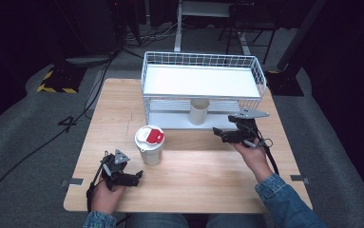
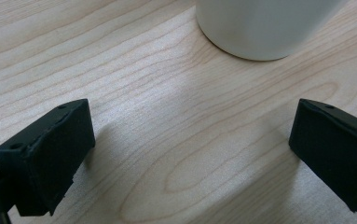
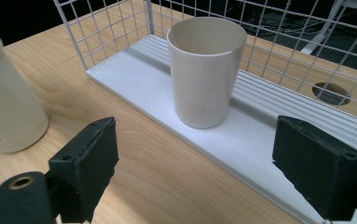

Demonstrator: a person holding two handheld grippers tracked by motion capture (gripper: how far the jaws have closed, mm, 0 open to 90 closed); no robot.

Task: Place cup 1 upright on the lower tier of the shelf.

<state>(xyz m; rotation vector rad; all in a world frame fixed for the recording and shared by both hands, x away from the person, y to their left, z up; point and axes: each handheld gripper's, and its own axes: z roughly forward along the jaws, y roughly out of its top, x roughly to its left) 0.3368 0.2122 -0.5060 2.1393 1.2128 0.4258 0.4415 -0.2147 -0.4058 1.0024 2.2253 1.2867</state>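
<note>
Beige cup upright on lower shelf of wire rack, empty. Right gripper just short of it, jaws wide, nothing between. Left gripper on worktop nr lidded cup, jaws wide, empty.

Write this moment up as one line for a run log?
right tongs: open, empty, facing beige cup | beige cup: upright on rack's lower shelf | left tongs: open, empty, near lidded cup on table
</note>
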